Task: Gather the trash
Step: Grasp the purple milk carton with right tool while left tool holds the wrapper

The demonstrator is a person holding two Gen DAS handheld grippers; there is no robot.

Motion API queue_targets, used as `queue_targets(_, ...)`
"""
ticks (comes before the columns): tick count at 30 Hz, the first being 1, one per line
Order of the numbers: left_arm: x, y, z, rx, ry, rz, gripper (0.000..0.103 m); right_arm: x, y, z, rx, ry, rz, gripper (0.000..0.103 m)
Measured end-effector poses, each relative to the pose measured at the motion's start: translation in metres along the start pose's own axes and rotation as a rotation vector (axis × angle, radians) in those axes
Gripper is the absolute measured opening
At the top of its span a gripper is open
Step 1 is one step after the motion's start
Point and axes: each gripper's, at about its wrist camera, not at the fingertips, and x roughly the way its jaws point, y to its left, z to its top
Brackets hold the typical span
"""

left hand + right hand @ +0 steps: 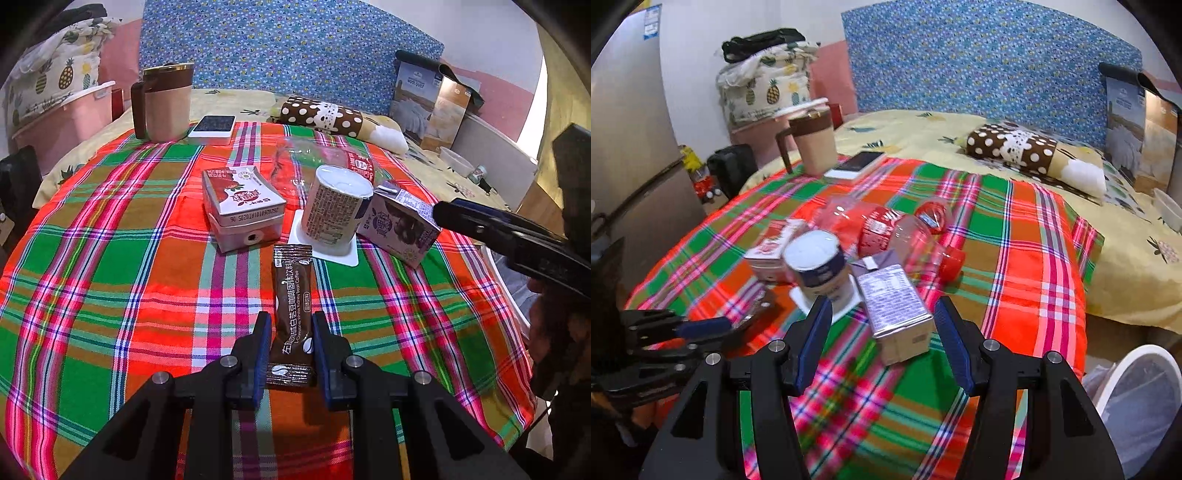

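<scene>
We have the left gripper (288, 347) clamped on the coffee sachet (292, 306), low centre of frame. Right gripper (881, 336) stands apart around the purple carton (895, 308), mid-frame. Close squarely on its sides, then drop in the bin (1137, 402), lower right.

Home bedroom shown: bed spread with yellow pineapple-print sheet (1126, 258), partly overlaid by bright red-green plaid cloth (110, 280). Blue floral padded headboard (288, 48) set against white-and-pink wall. Brown polka-dot pillow (1012, 147) laid on bed; folded pineapple-print bedding (764, 88) stacked beside it.
</scene>
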Motion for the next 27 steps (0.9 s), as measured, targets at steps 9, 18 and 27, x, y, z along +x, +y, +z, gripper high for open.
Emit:
queue_targets(9, 0.000, -0.001, 0.000, -0.006, 0.005, -0.006, 0.023, 0.004, -0.001, -0.008, 0.048, 0.045, 0.010, 0.043)
queue_targets(18, -0.010, -0.021, 0.000, 0.019, -0.012, -0.025, 0.023, -0.027, -0.002, -0.032, 0.158, 0.003, -0.013, 0.043)
queue_targets(27, -0.014, -0.054, -0.001, 0.071, -0.013, -0.068, 0.023, -0.050, -0.007, -0.047, 0.205, -0.034, -0.063, 0.042)
